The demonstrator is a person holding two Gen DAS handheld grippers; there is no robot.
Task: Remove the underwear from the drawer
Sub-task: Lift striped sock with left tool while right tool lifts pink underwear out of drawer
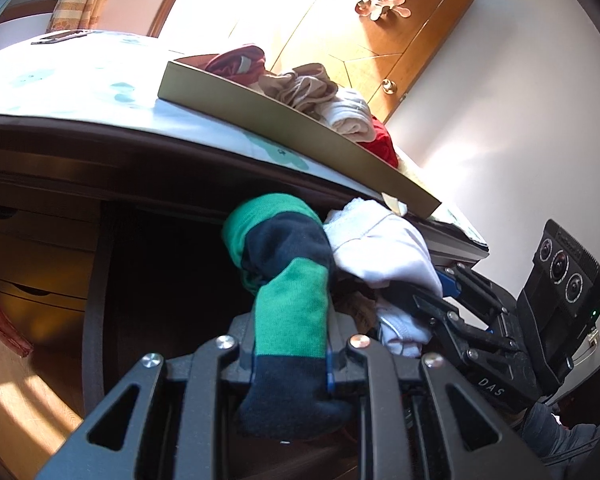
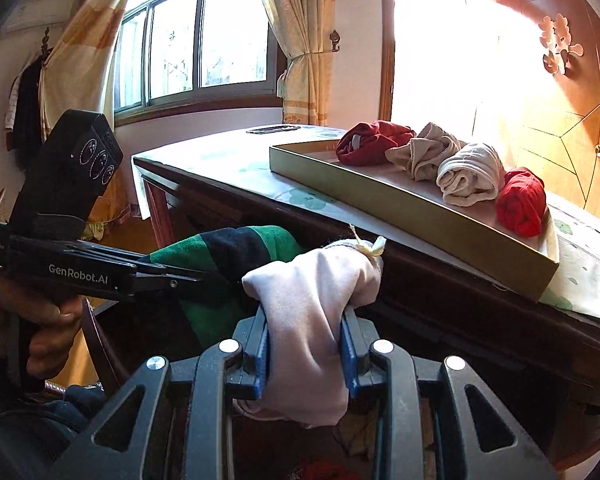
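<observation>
I held a hand-held gripper in each hand, both tilted a little downward toward the dark space under the bench [image 2: 228, 168]. My left hand-held gripper [image 1: 290, 354] was clamped narrow on a green-and-navy roll [image 1: 284, 276], a knitted, ribbed bundle in broad bands of colour; its navy end hung back between the black arms of the tool and its green end stood up in front. My right hand-held gripper [image 2: 306, 354] had its blue pads [image 2: 262, 354] pressed in on a white roll [image 2: 312, 300], soft smooth cloth pinched to a waist between the jaws and bulging above them, with a small pale knot at its top. The two rolls sat side by side, touching, just below the bench's dark wooden edge. My left hand [image 2: 40, 312] was wrapped around the black grip of its tool, fingers curled underneath, in the right wrist view.

On top of the bench lay a light cloth [image 1: 60, 76] printed with faint green shapes, and on that a shallow tray [image 2: 400, 204], flat-walled and olive-gold on the outside. Four rolled pieces lay in a row in it: a dark red roll [image 2: 370, 142], a beige roll [image 2: 424, 152] loosely crumpled, a cream roll [image 2: 470, 178] with ribbed folds, and a bright red roll [image 2: 520, 202] nearest the tray's end. Behind stood a glossy wooden door [image 2: 560, 128] with a round knob, and a window [image 2: 196, 36] with yellow patterned curtains.
</observation>
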